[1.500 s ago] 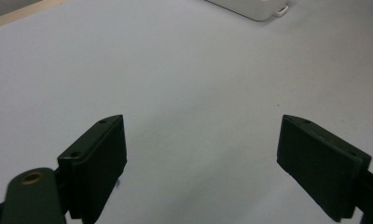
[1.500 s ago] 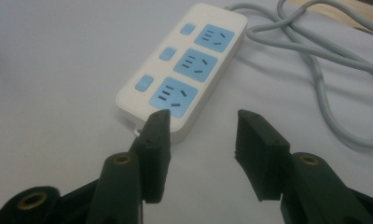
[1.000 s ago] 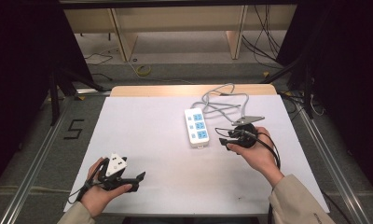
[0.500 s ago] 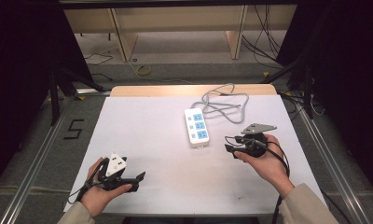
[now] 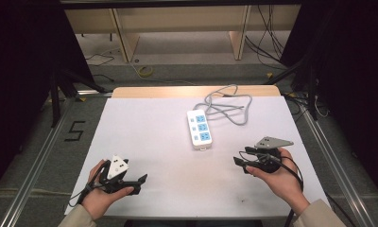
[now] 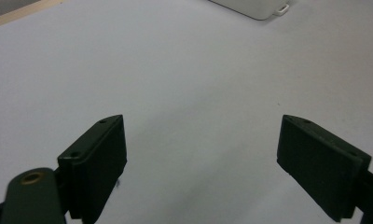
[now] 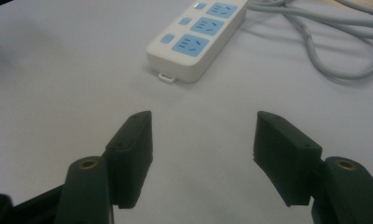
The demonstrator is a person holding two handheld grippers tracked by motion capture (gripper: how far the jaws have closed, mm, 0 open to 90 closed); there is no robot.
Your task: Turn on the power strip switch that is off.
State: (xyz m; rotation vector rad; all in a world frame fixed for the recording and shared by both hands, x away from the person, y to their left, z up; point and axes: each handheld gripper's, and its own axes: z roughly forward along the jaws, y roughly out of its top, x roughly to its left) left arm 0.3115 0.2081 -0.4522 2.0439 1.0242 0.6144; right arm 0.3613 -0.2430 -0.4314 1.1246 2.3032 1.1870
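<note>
A white power strip [image 5: 199,128] with blue sockets lies on the white table [image 5: 149,142], its grey cable [image 5: 227,105] coiled behind it toward the far edge. In the right gripper view the power strip [image 7: 198,38] lies ahead of the jaws, apart from them, with the cable [image 7: 324,42] at the upper right. My right gripper [image 5: 240,160] is held near the table's front right; its jaws have just been opening and stand open with nothing between them [image 7: 203,149]. At the front left my left gripper [image 5: 141,182] is open and empty [image 6: 201,154]. A corner of the strip [image 6: 261,8] shows at the top of its view.
Wooden shelving legs [image 5: 123,40] and loose cables [image 5: 144,71] sit on the floor beyond the table. Metal rails [image 5: 31,175] run along both sides. A "5" mark [image 5: 74,130] lies on the floor at the left.
My right gripper has drawn back from the power strip toward the front right of the table, and its jaws have spread wider. The left gripper has stayed where it was.
</note>
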